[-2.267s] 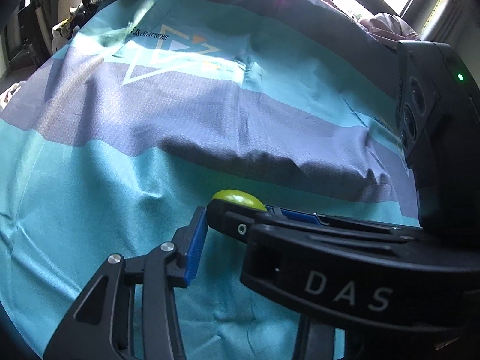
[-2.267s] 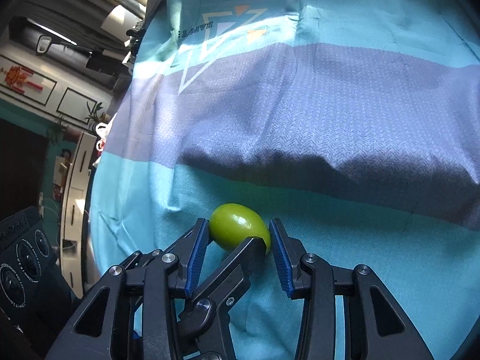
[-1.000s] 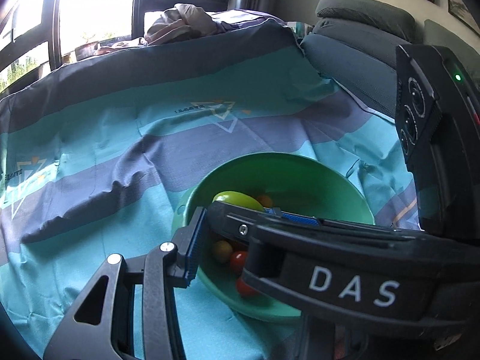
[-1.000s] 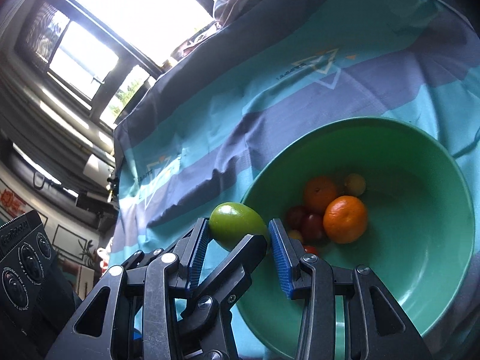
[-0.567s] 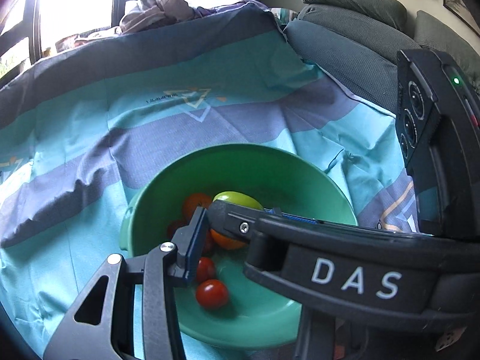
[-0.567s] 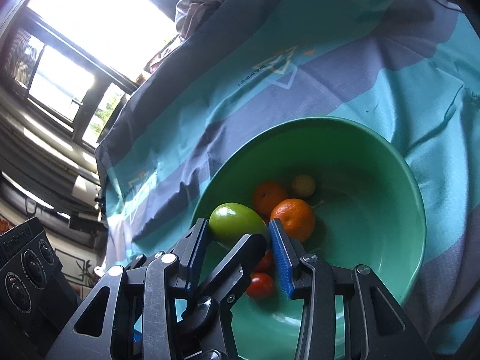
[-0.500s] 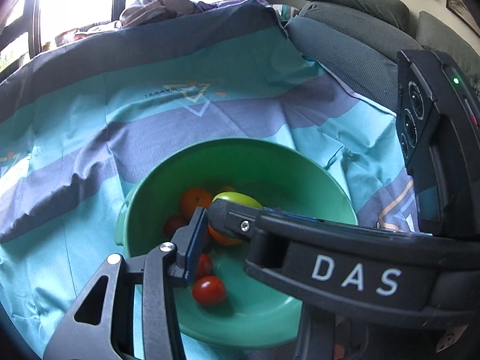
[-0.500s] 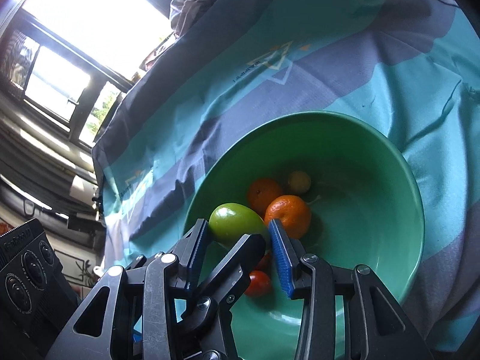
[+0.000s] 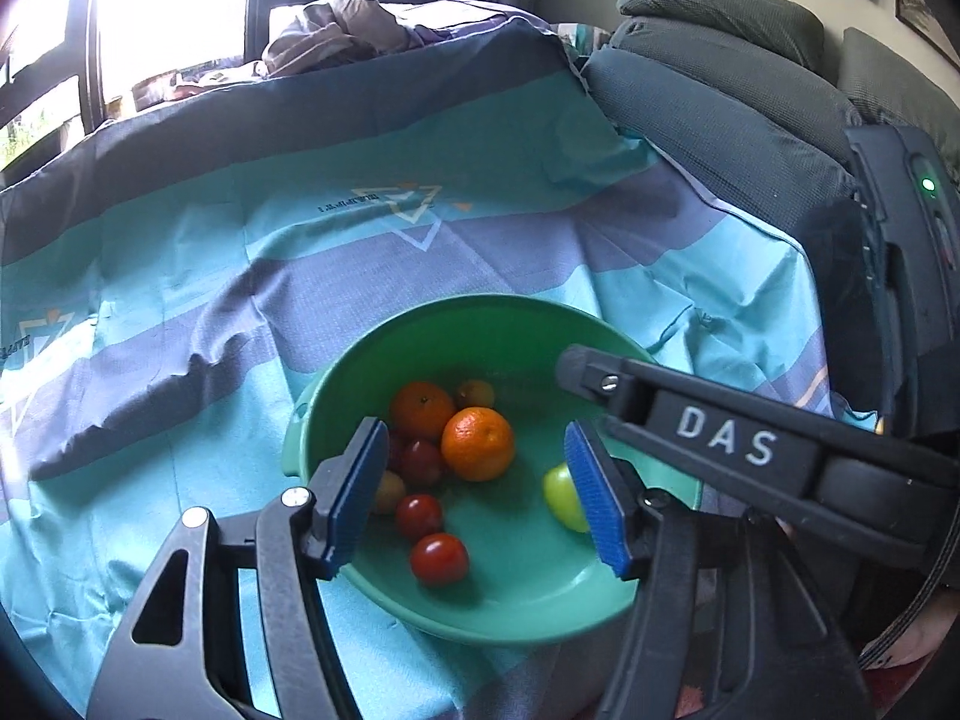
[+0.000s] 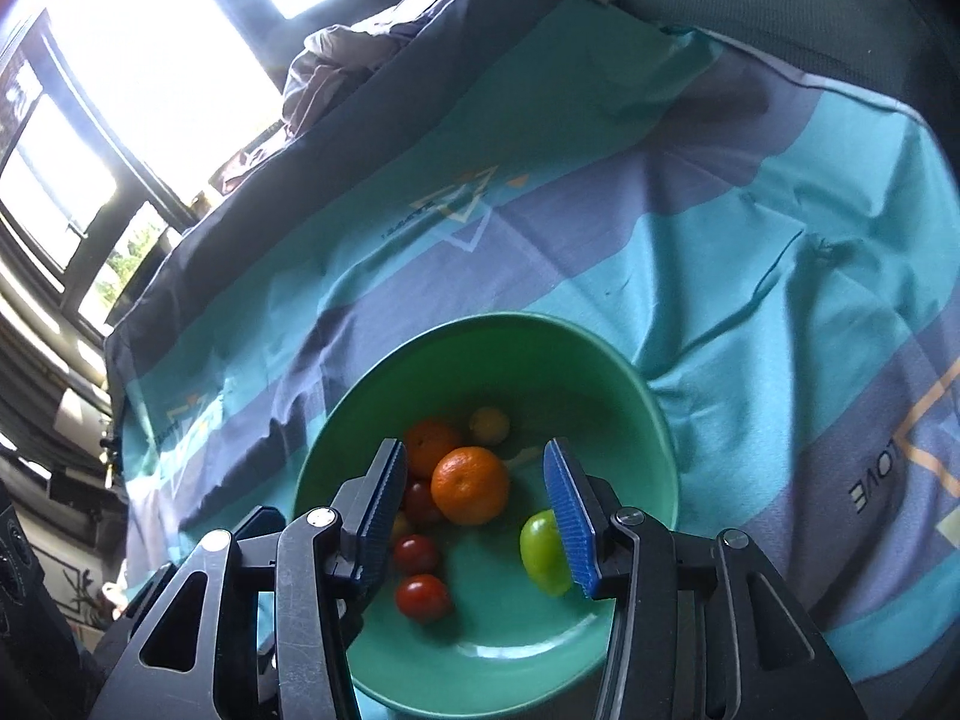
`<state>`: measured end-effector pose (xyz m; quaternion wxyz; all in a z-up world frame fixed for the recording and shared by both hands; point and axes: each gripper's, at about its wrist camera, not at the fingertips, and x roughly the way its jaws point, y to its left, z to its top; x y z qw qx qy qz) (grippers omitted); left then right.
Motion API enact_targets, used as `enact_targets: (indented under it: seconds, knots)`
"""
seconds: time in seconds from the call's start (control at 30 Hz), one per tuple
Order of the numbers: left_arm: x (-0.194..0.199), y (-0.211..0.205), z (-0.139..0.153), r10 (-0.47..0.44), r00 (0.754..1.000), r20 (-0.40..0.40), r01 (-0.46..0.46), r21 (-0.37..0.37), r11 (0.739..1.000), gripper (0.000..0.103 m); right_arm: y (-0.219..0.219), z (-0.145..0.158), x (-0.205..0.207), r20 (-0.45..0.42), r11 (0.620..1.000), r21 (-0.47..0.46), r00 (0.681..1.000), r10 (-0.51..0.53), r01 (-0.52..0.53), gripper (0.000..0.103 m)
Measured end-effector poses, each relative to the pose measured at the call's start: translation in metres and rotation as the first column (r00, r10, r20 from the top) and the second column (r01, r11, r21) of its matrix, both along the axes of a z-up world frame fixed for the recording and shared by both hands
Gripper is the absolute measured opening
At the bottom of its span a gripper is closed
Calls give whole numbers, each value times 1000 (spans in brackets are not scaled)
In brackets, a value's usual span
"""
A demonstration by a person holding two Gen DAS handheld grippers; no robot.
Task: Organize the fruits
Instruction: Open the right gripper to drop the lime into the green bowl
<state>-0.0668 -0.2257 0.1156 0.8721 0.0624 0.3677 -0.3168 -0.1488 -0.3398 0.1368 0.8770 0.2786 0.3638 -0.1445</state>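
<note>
A green bowl (image 9: 480,303) (image 10: 480,321) sits on a striped teal cloth. It holds two oranges (image 9: 478,443) (image 10: 470,485), several red tomatoes (image 9: 439,558) and a small yellow fruit (image 10: 489,425). A green fruit (image 9: 561,495) (image 10: 543,552) lies loose on the bowl's right side, half hidden behind a blue pad in each view. My left gripper (image 9: 474,486) hangs over the bowl with its jaws opening and nothing pressed between them. My right gripper (image 10: 474,510) is also over the bowl, jaws opening, and its pads are off the fruit.
The right tool's black casing marked DAS (image 9: 720,438) crosses the left wrist view just right of the bowl. A grey sofa (image 9: 720,96) borders the cloth at the back right. Crumpled clothes (image 9: 336,42) lie by the bright window.
The green fruit was pinched between the pads of both grippers; now both jaws have spread and it lies in the bowl. The right tool has drawn off to the right.
</note>
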Motion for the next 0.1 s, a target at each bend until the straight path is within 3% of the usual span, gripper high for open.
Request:
enact_targets:
  seconds: [0.1]
  knots:
    - [1,4,1,15,1000,0,-15,-6,1000,62,-1,6,-5,9,999,-33,1000,-24,24,49]
